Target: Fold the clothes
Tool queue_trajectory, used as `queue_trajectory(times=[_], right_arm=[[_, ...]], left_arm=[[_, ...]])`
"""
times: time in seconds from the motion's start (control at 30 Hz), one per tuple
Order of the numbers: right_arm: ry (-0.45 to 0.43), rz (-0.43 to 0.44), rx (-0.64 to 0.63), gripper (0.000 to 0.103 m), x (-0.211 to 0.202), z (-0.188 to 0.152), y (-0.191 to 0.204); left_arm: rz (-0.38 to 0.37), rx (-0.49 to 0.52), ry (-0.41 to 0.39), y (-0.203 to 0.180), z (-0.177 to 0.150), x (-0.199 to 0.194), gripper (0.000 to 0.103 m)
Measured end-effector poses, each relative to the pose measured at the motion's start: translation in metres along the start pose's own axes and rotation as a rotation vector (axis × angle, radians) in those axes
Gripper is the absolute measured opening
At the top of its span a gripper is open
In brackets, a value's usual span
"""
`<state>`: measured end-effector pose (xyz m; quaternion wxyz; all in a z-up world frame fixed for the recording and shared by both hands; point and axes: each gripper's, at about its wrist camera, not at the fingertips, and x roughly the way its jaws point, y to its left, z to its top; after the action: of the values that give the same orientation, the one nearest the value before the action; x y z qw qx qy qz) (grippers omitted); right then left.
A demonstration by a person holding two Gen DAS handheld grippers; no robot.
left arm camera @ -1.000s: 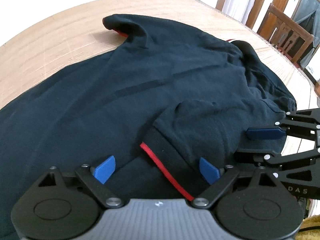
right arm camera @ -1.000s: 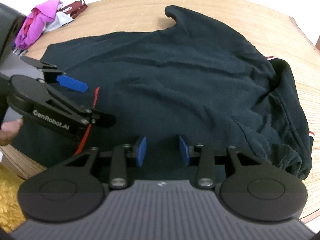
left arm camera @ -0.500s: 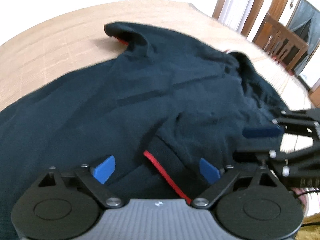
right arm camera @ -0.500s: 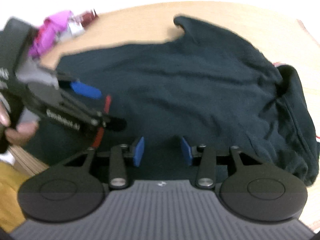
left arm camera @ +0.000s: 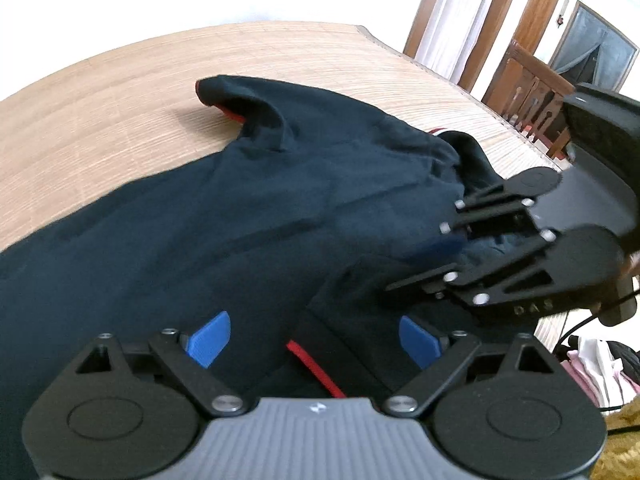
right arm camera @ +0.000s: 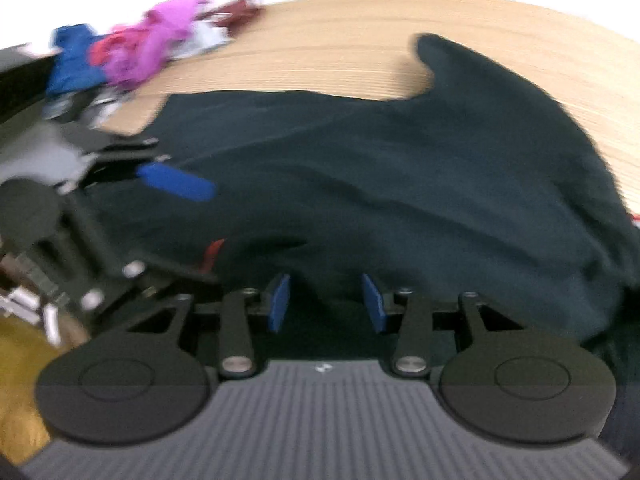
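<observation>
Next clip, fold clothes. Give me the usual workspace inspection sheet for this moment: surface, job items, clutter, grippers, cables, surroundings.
Surface: light wooden table, bare beyond the garment.
Job's things: dark polo shirt spread out and rumpled; sleeve with red trim folded onto the body near the left gripper.
Clutter: pile of coloured clothes at the table's far corner.
Grippers: left gripper open, the sleeve's hem between its pads, untouched. Right gripper has just been closing; a raised fold of the shirt sits between its pads, a gap showing on each side.
Cables: black cable hanging from the right gripper.
Surroundings: wooden chair, door frames, yellow rug.
</observation>
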<state>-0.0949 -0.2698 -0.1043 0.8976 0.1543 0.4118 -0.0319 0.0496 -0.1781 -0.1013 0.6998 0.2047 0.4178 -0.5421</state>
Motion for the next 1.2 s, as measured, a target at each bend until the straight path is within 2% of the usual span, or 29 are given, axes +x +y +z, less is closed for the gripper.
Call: queue_trajectory(times=[0.03,0.1,0.37,0.47,0.63,0.73,0.83,0.9,0.93,0.97,1.0,1.03,1.1,1.13,1.17,1.2], right_arm=[[-0.006,-0.002,-0.047,0.017,-0.003,-0.002,0.006],[-0.025,-0.006,-0.135,0.012,-0.012,-0.005,0.017],[-0.004,0.000,-0.304,0.010,-0.038,-0.016,0.040],[0.014,-0.003,-0.338,0.010,-0.040,-0.020,0.041],[0.038,-0.016,-0.323,0.011,-0.039,-0.021,0.039],[0.057,-0.033,-0.334,0.012,-0.037,-0.020,0.039],[0.044,-0.081,-0.282,0.013,-0.036,-0.013,0.036],[0.013,-0.094,-0.207,0.027,-0.036,-0.004,0.028],[-0.009,-0.084,-0.170,0.030,-0.036,-0.001,0.023],[-0.029,-0.062,-0.127,0.039,-0.036,0.003,0.016],[-0.033,-0.039,-0.081,0.044,-0.031,0.007,0.009],[-0.035,-0.017,-0.034,0.044,-0.026,0.010,0.002],[0.002,0.028,0.062,0.044,-0.008,0.016,-0.015],[0.012,0.051,0.070,0.044,-0.003,0.015,-0.018],[0.023,0.074,0.078,0.038,0.002,0.015,-0.021],[0.031,0.094,0.078,0.016,0.006,0.015,-0.023]], left_arm=[[-0.002,0.000,-0.005,0.001,0.001,-0.002,0.093],[-0.012,-0.001,-0.016,0.005,0.004,-0.003,0.093],[-0.078,0.025,-0.023,0.010,0.018,-0.003,0.093],[-0.135,0.060,-0.026,0.009,0.021,-0.003,0.093],[-0.235,0.039,-0.024,0.012,0.029,0.010,0.087],[-0.234,0.001,0.009,0.019,0.034,0.021,0.083],[-0.223,-0.006,0.019,0.024,0.034,0.022,0.082],[-0.213,-0.003,0.024,0.026,0.031,0.019,0.083],[-0.209,-0.003,0.027,0.027,0.029,0.018,0.083],[-0.202,-0.005,0.032,0.029,0.028,0.017,0.083],[-0.194,-0.009,0.036,0.029,0.026,0.016,0.083],[-0.186,-0.012,0.039,0.030,0.024,0.015,0.083],[-0.173,-0.024,0.042,0.032,0.022,0.014,0.083],[-0.166,-0.029,0.043,0.032,0.021,0.013,0.084],[-0.159,-0.030,0.041,0.032,0.020,0.011,0.084],[-0.152,-0.030,0.039,0.032,0.019,0.009,0.084]])
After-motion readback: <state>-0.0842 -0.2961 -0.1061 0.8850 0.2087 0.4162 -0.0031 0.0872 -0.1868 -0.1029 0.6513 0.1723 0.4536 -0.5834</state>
